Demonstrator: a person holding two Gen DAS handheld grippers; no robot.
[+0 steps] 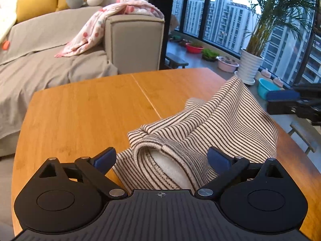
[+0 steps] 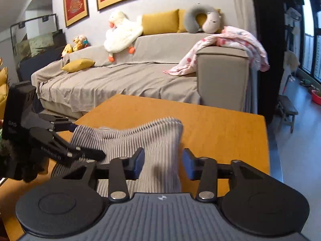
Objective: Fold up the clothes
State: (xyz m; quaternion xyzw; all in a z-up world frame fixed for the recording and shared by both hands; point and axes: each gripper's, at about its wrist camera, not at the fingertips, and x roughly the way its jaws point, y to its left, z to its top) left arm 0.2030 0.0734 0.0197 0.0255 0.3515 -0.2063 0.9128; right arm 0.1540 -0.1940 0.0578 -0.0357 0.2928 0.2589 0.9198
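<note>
Living room setting: an orange-brown wooden desk [image 1: 84, 108] is seen in front of a grey fabric-covered sofa [image 2: 124, 76], with a pink dotted blanket [image 1: 104, 24] draped over the sofa armrest. Yellow cushions [image 2: 160, 22], a grey neck pillow [image 2: 200, 20] and a white plush duck [image 2: 122, 32] are lined up along the sofa back.

A beige knit garment with thin dark stripes [image 1: 210, 124] is bunched on the desk, on its right half in the left wrist view. Part of it is raised into a peak toward the window; a rolled opening with a pale lining faces the left camera.

The left gripper [image 1: 161, 158] is held with jaws wide apart, the garment's opening lying between the blue pads [image 1: 106, 159]; no contact between pads and cloth can be confirmed. The right gripper [image 2: 163, 163] is also spread, at a moderate gap, with a fold of striped cloth between the jaws; whether a pad touches it cannot be told because of blur.

Containers by the window: a white ribbed pot [image 1: 250, 66] holds a tall palm; a red basin [image 1: 194, 48] holds green plants; a pink basin [image 1: 227, 64] holds something dark, not identifiable; a blue tub [image 1: 266, 88] is seen, contents hidden.
</note>
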